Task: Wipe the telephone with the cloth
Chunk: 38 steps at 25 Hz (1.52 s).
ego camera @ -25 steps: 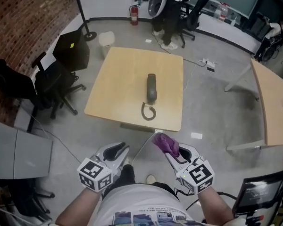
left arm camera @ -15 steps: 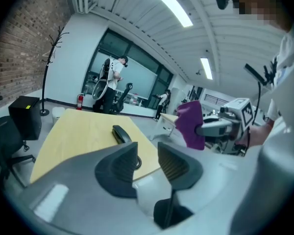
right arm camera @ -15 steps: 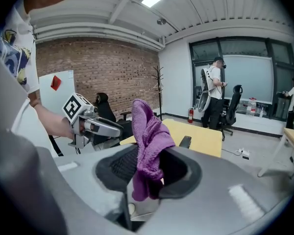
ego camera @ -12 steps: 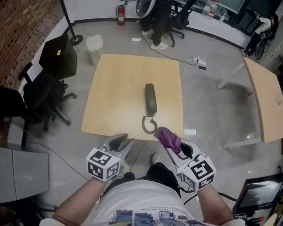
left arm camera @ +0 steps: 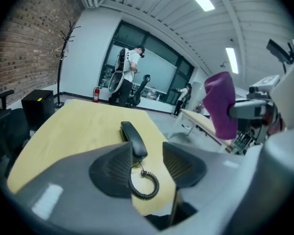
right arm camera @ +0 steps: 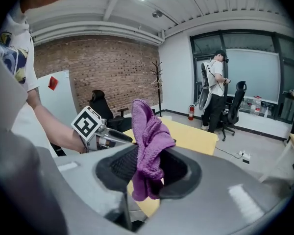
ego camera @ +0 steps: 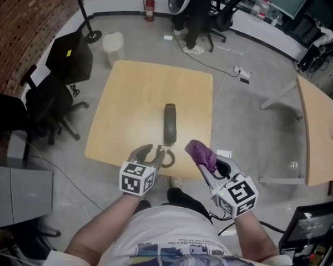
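1. The tabletop [ego camera: 133,104] is pale wood and stands on a grey floor.
2. The left claw [ego camera: 155,153] hangs over the tabletop's near edge, pointing down and across it. Its jaws have just been opening and now stand partly apart. Nothing is gripped. The left gripper view [left arm camera: 147,153] shows the tabletop through the gap between them.
3. The right claw [ego camera: 206,168] is at the tabletop's near right corner. Its jaws are clamped on a cloth, seen plainly in the right gripper view [right arm camera: 149,165].
4. The telephone [ego camera: 170,122] is a dark handset. It lies flat on the tabletop's near half, a little right of the middle, with its length running from the near edge toward the far one.
5. The cloth [ego camera: 201,153] is purple and bunched. It stands up out of the right claw's tips above the tabletop's near right corner.
6. The cord [left arm camera: 144,182] is coiled in a loop on the tabletop, right at its near edge.
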{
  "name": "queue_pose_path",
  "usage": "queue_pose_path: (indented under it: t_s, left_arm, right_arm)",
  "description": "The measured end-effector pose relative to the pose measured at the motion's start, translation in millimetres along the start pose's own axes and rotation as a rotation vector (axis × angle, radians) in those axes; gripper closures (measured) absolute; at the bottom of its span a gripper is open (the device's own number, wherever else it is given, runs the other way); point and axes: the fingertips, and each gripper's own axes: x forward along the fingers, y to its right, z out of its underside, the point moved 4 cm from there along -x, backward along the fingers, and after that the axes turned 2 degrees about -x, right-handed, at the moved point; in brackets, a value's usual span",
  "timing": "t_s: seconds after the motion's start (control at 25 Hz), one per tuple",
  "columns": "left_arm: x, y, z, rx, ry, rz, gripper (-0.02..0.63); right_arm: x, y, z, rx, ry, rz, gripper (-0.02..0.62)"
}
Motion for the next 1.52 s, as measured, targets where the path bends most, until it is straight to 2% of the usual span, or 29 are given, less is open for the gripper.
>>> queue_pose_path:
  t_s: [0.32, 0.48, 0.8, 1.04, 1.28, 1.52]
  left_arm:
    - [79, -21, -10, -0.042, -0.028, -0.19, 0.371]
    - [104, -27, -10, -0.042, -0.047, -0.26, 0.353]
    - [132, -27, -10, -0.022, -0.096, -0.339, 0.35]
    - [149, -33, 3, -0.004, -0.146, -0.386, 0.347]
    - [149, -36, 3, 0.024, -0.143, -0.43, 0.357]
    - [143, -39, 6, 0.024, -0.153, -0.412, 0.353]
  right_arm:
    - [8, 57, 4, -0.017, -0.041, -0.082, 0.479]
    - [11, 77, 9, -0.027, -0.066, -0.117, 0.479]
    - [16, 102, 16, -0.023, -0.088, -0.151, 0.479]
    - [14, 112, 16, -0.018, -0.087, -0.161, 0.479]
    - [15, 117, 18, -0.012, -0.103, -0.159, 0.479]
    - [19, 115, 16, -0.021, -0.103, -0.162, 0.479]
